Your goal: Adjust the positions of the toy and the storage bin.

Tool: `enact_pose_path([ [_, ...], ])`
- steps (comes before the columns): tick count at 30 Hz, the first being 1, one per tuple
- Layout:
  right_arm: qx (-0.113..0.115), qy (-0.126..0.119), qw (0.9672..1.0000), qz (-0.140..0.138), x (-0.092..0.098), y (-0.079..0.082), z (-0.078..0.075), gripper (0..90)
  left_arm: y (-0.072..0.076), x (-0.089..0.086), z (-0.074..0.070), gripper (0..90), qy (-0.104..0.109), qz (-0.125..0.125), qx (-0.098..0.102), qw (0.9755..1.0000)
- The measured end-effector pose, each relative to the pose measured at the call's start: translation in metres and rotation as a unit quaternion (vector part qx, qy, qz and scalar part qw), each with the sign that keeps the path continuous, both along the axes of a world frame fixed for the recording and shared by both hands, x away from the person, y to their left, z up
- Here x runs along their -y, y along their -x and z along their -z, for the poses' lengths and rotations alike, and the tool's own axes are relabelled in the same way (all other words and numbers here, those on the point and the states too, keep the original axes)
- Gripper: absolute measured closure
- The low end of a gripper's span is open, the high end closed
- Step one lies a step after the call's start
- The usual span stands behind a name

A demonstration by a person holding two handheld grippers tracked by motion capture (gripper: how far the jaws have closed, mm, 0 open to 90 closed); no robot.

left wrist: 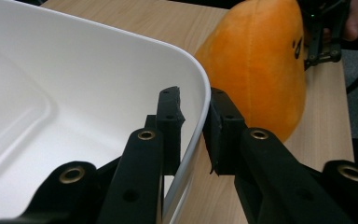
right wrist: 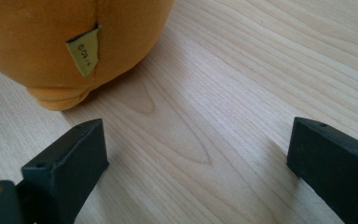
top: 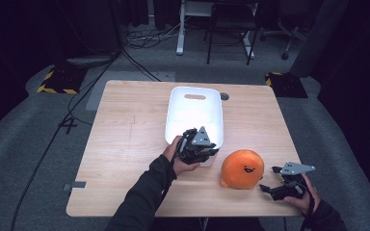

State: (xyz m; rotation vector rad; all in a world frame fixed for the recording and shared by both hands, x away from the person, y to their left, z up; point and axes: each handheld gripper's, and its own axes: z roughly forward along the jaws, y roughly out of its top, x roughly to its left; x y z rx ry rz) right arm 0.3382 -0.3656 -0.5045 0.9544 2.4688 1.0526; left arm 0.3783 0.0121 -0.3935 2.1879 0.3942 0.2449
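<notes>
A white plastic bin (top: 192, 115) stands at the back middle of the wooden table (top: 125, 144). My left gripper (top: 211, 153) is at the bin's near right corner. In the left gripper view, one jaw is inside the wall and one outside. The left gripper (left wrist: 193, 100) is shut on the bin's rim (left wrist: 121, 35). A round orange plush toy (top: 242, 168) with a small face sits right of that corner, close behind the bin (left wrist: 261, 65). My right gripper (top: 269, 179) rests low at the toy's right, open. Bare wood lies between its jaws (right wrist: 196, 135), and the toy (right wrist: 51, 32) with its tag (right wrist: 83, 50) is just beyond.
The table's left half is bare wood. A round grey hole cover (top: 224, 96) lies by the bin's far right corner. Grey carpet surrounds the table, with cables (top: 77, 101) at the left, yellow-black striped blocks (top: 60, 79) and chair and desk legs (top: 229, 43) behind.
</notes>
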Motion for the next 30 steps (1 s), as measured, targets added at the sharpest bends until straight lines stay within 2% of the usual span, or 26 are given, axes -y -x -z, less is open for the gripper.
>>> enact_pose_path([
  [10, 0.000, 0.000, 1.0000, 0.000, 0.000, 0.000, 0.000, 4.8, 0.019, -0.002, 0.000, 76.9, -0.005, 0.025, 0.004, 0.9997],
  [12, 0.000, -0.001, 1.0000, 0.002, 0.000, 0.000, 0.000, 4.8, 0.020, -0.003, 0.001, 72.7, -0.001, 0.023, 0.006, 0.9997],
  [14, 0.000, -0.001, 1.0000, 0.001, 0.000, 0.000, 0.000, 4.8, 0.022, -0.006, 0.001, 69.5, 0.008, 0.014, 0.003, 0.9999],
  [16, 0.000, 0.000, 1.0000, 0.000, 0.000, 0.000, 0.000, 4.8, 0.027, -0.012, 0.001, 57.5, 0.009, -0.002, 0.010, 0.9999],
  [19, 0.000, 0.000, 1.0000, 0.000, 0.000, 0.000, 0.000, 4.8, 0.031, -0.021, 0.001, 53.4, 0.016, -0.012, 0.012, 0.9997],
  [22, 0.000, -0.001, 1.0000, 0.002, 0.000, 0.000, 0.000, 4.8, 0.036, -0.031, -0.002, 47.7, 0.016, -0.026, 0.024, 0.9993],
  [25, 0.000, 0.000, 1.0000, 0.000, 0.000, 0.000, 0.000, 4.8, 0.038, -0.042, -0.005, 44.9, 0.031, -0.043, 0.024, 0.9983],
  [27, 0.000, -0.001, 1.0000, 0.001, 0.000, 0.000, 0.000, 4.8, 0.039, -0.046, -0.006, 40.8, 0.026, -0.050, 0.024, 0.9981],
  [28, 0.000, 0.002, 1.0000, -0.002, 0.000, 0.000, 0.000, 4.7, 0.040, -0.054, -0.006, 39.9, 0.020, -0.061, 0.023, 0.9977],
  [30, 0.000, 0.002, 1.0000, -0.001, 0.000, 0.000, 0.000, 4.7, 0.043, -0.062, -0.006, 37.5, 0.025, -0.072, 0.024, 0.9968],
])
